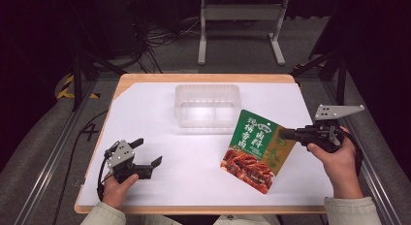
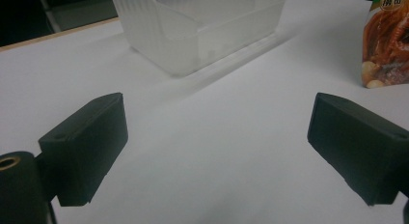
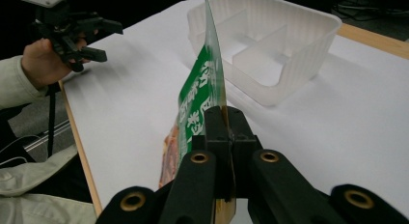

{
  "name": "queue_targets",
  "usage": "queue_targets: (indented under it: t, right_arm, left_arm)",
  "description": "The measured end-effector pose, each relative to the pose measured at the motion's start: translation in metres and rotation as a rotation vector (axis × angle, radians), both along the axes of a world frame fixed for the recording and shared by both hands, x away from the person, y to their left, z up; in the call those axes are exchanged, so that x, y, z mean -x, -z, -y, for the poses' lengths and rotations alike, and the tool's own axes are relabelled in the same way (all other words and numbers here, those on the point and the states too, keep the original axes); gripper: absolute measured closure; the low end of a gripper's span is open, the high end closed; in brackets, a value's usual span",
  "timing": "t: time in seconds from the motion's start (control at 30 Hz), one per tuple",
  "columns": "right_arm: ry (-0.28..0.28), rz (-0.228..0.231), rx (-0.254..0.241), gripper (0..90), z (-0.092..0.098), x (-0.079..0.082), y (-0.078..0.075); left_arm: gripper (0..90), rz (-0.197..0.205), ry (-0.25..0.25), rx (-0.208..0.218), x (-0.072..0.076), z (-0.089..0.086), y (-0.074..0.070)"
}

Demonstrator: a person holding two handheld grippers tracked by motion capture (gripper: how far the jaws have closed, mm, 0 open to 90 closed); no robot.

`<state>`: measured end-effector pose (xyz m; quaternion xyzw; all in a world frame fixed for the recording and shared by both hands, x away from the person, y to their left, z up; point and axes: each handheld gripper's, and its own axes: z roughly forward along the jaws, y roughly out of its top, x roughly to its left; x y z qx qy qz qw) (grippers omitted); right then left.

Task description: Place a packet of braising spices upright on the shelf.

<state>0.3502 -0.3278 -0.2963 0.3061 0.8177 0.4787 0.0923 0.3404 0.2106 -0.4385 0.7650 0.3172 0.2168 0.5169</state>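
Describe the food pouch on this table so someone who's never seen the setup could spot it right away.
On the white sheet covering the wooden table, look just right of centre, in front of the clear plastic tray. The flat food pouch is pinched by its edge in the right gripper. It is the one colourful item: green top, reddish food photo below.

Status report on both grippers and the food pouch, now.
Right gripper shut on food pouch, edge clamped. Left gripper open, idle over table. Clear plastic tray beside pouch, nothing in the way.
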Motion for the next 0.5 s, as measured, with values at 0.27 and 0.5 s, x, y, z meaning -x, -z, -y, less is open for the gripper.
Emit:
queue_targets:
  t: [0.27,0.5]
  right_arm:
    - [-0.036,0.019,-0.031,90.0,-0.004,0.005,-0.012]
    - [-0.027,0.04,-0.02,90.0,-0.005,0.004,-0.025]
  left_arm:
    - [7.7,0.002,-0.002,-0.003,0.0,0.0,0.0]
    - [7.7,0.002,-0.002,-0.003,0.0,-0.001,0.0]
